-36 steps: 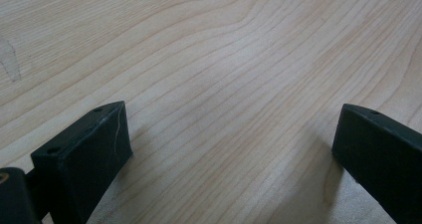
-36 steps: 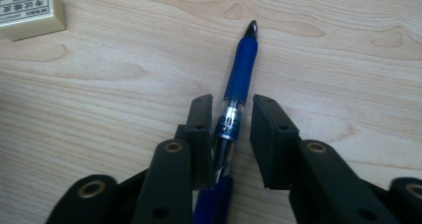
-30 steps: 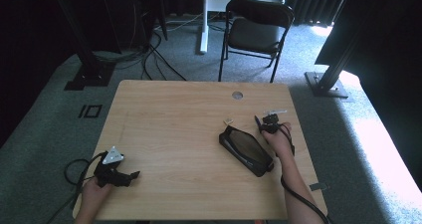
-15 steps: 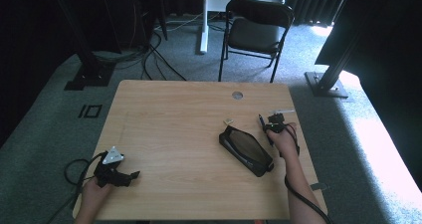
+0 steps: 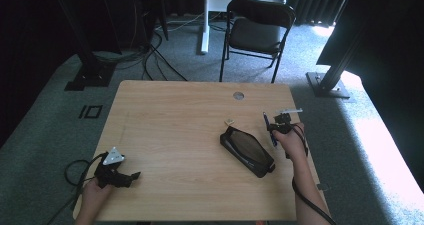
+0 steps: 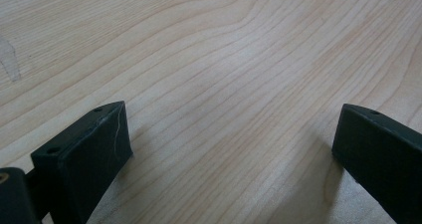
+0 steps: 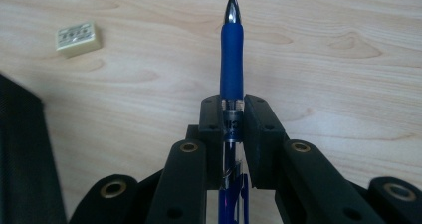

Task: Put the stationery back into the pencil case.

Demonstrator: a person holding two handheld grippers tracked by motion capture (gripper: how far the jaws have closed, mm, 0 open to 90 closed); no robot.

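Observation:
A blue pen (image 7: pixel 232 55) with a silver tip is clamped between the jaws of my right gripper (image 7: pixel 232 114), pointing away over the wooden table. In the high view the right gripper (image 5: pixel 274 126) hangs at the table's right side, just right of a black pencil case (image 5: pixel 247 150), with the pen (image 5: pixel 270 129) seen as a thin blue line. A small pale eraser (image 7: pixel 77 36) lies on the wood beyond the case, also visible as the eraser (image 5: pixel 230 121). My left gripper (image 5: pixel 131 177) rests low at the front left corner; its fingers (image 6: pixel 84 154) stand wide apart over bare wood.
The wooden table (image 5: pixel 175 115) has a round cable hole (image 5: pixel 238 95) near its far edge. Behind it stand a black folding chair (image 5: pixel 257 32) and a white desk leg (image 5: pixel 204 20). Cables trail on the grey carpet at the left.
My right gripper has risen a little and drifted away from the pencil case toward the table's right edge, carrying the pen. The left hand has stayed put.

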